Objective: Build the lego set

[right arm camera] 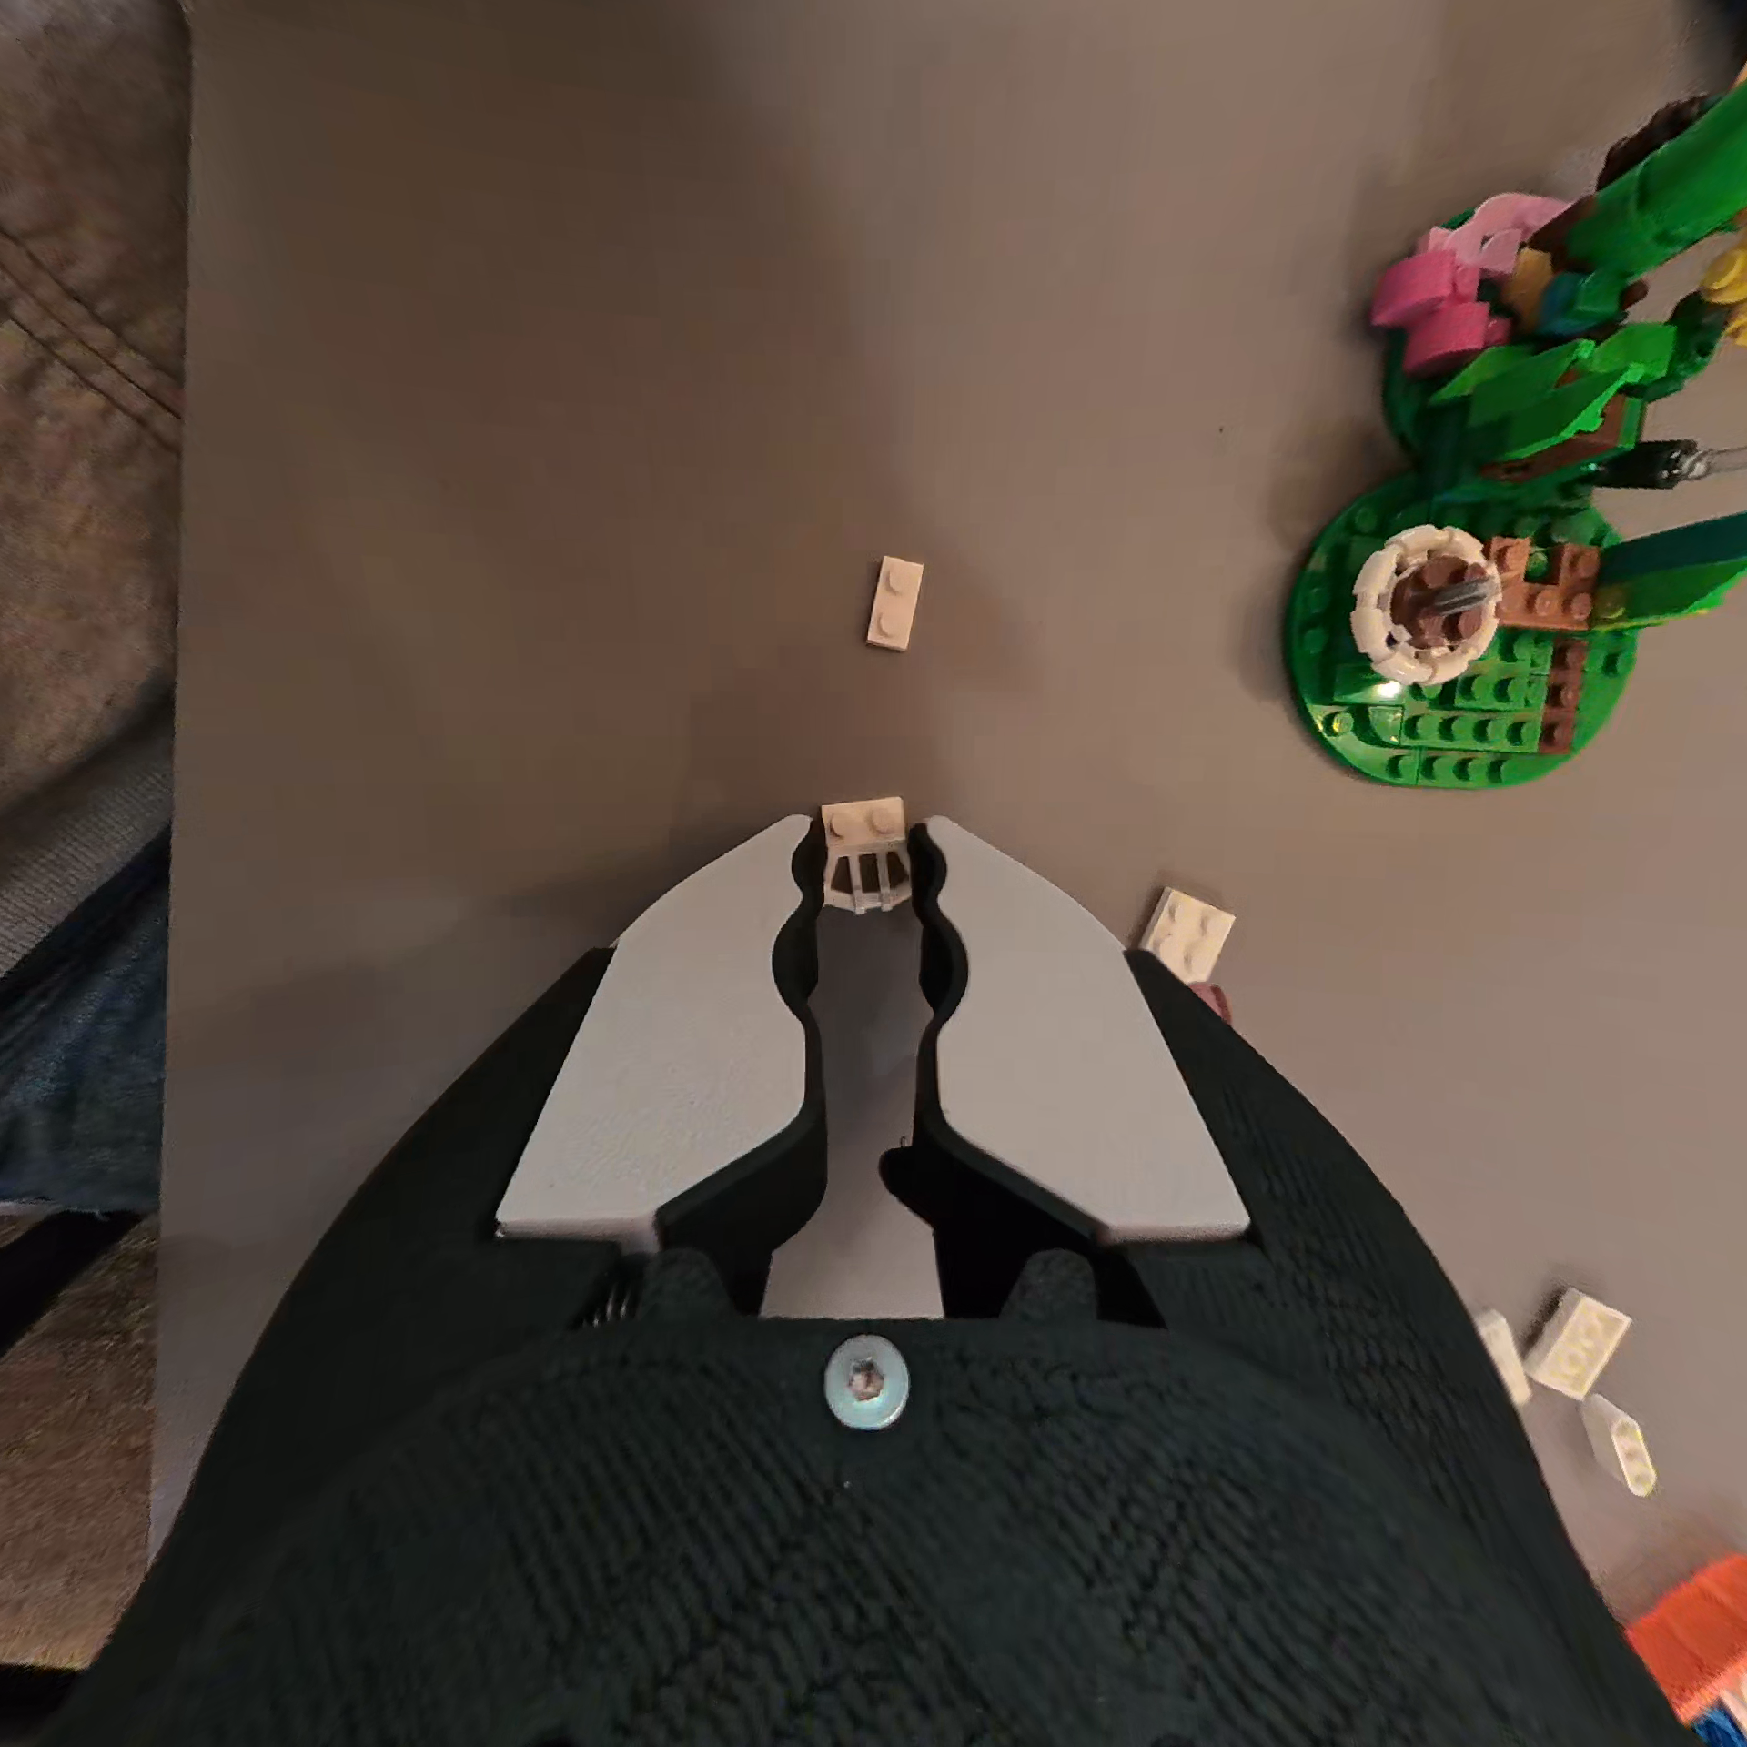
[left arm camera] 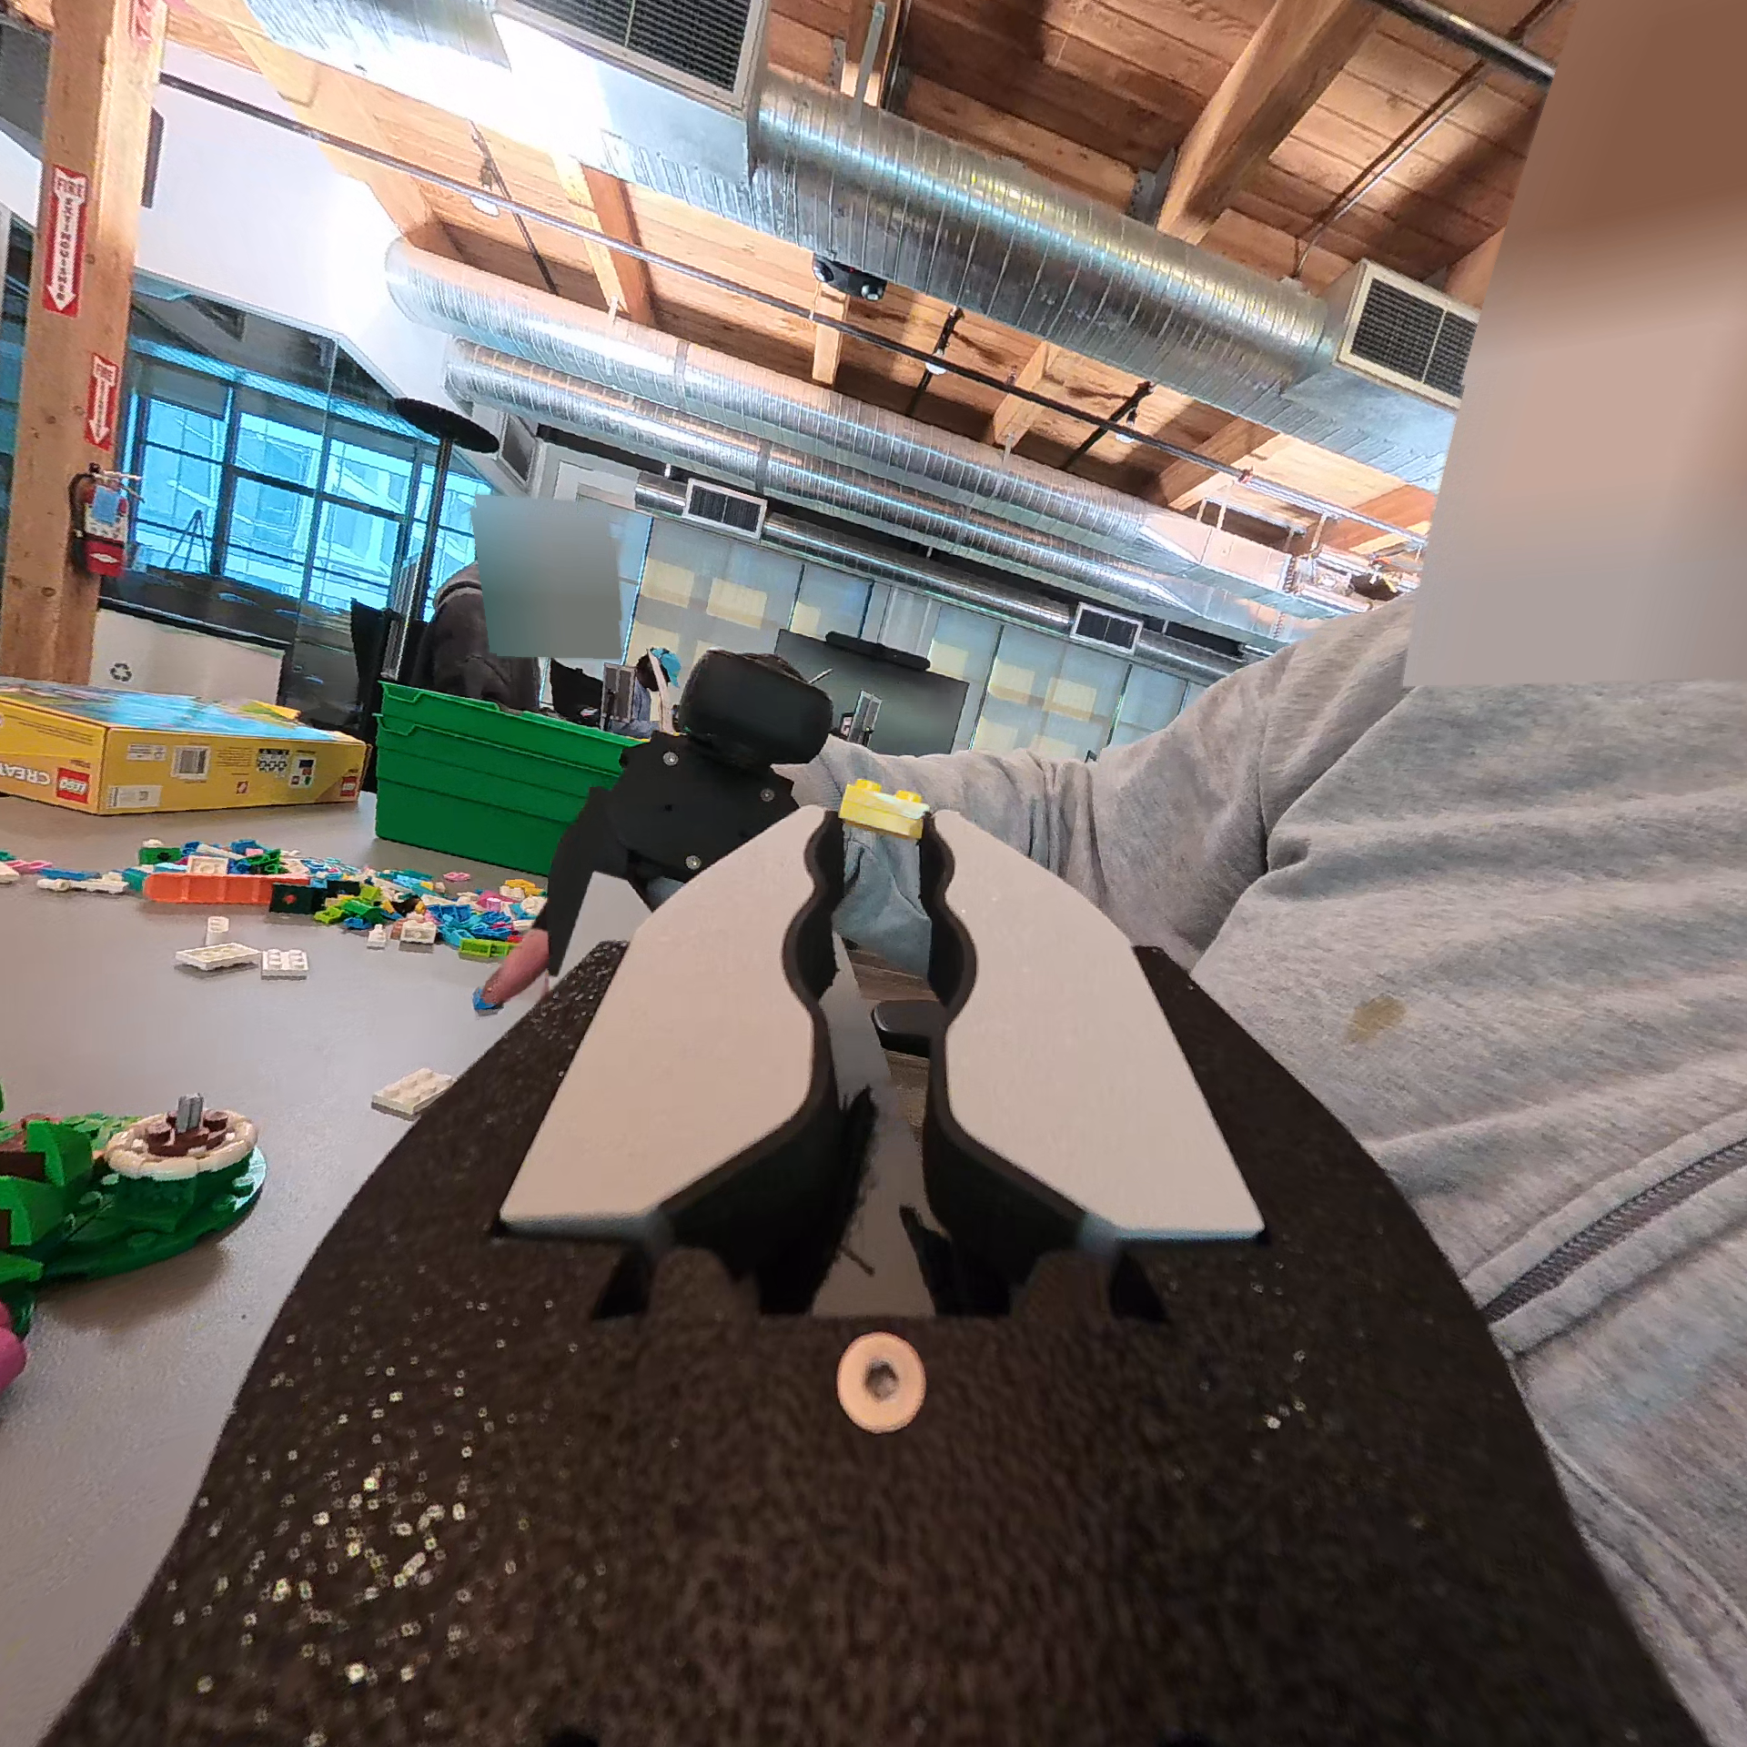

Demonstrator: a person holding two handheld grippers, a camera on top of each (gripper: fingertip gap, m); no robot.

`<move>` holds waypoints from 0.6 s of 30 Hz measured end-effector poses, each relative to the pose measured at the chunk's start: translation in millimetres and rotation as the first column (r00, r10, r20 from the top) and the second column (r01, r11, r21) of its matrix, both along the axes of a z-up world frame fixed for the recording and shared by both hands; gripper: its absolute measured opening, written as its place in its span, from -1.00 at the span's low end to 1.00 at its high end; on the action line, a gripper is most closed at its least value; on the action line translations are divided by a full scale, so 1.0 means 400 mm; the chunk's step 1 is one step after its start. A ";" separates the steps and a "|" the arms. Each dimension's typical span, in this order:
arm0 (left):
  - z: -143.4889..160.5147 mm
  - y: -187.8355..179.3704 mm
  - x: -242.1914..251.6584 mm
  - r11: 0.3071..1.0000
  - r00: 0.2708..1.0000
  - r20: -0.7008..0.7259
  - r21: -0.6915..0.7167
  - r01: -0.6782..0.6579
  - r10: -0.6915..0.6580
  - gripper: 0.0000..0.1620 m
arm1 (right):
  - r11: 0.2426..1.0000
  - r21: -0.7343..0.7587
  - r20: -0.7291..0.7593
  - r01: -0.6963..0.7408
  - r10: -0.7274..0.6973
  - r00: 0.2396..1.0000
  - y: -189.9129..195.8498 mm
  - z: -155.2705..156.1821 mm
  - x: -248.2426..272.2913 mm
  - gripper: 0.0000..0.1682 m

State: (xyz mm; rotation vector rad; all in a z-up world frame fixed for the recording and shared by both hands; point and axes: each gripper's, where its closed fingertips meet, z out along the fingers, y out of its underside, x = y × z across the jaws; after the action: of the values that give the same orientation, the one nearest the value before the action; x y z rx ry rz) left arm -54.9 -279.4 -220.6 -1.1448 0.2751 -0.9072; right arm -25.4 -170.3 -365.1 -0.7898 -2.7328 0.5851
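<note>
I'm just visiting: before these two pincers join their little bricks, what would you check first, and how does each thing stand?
1. Left gripper holds small yellow studded brick: ok.
2. Right gripper holds small white clip-backed plate: ok.
3. Yellow brick sits level: not ok, slightly tilted.
4. Round green flower-base model undisturbed on grey table: ok.
5. Pieces aligned with each other: cannot tell.

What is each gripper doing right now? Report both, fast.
Left gripper: closed on a small yellow lego piece, held up off the table.
Right gripper: closed on a small white lego piece, above the grey table.
</note>
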 end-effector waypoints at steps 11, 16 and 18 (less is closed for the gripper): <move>0.020 0.009 -0.051 0.957 0.961 -0.041 0.110 -0.267 0.273 -0.81 | 0.987 -0.163 -0.126 0.000 -0.020 0.992 -0.094 0.209 -0.088 -0.83; 0.028 0.008 -0.033 0.919 0.928 0.004 0.136 -0.369 0.372 -0.81 | 0.981 -0.167 -0.234 -0.100 0.060 0.970 -0.182 0.357 -0.132 -0.83; 0.027 0.006 -0.029 0.899 0.909 -0.002 0.147 -0.412 0.416 -0.81 | 0.981 -0.145 -0.253 -0.130 0.090 0.963 -0.208 0.387 -0.141 -0.83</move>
State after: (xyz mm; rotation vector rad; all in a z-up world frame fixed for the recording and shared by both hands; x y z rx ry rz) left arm -66.5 -277.0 -209.9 -1.0320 0.1122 -0.4826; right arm -81.8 -253.6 -210.2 -0.5576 -2.5363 0.8745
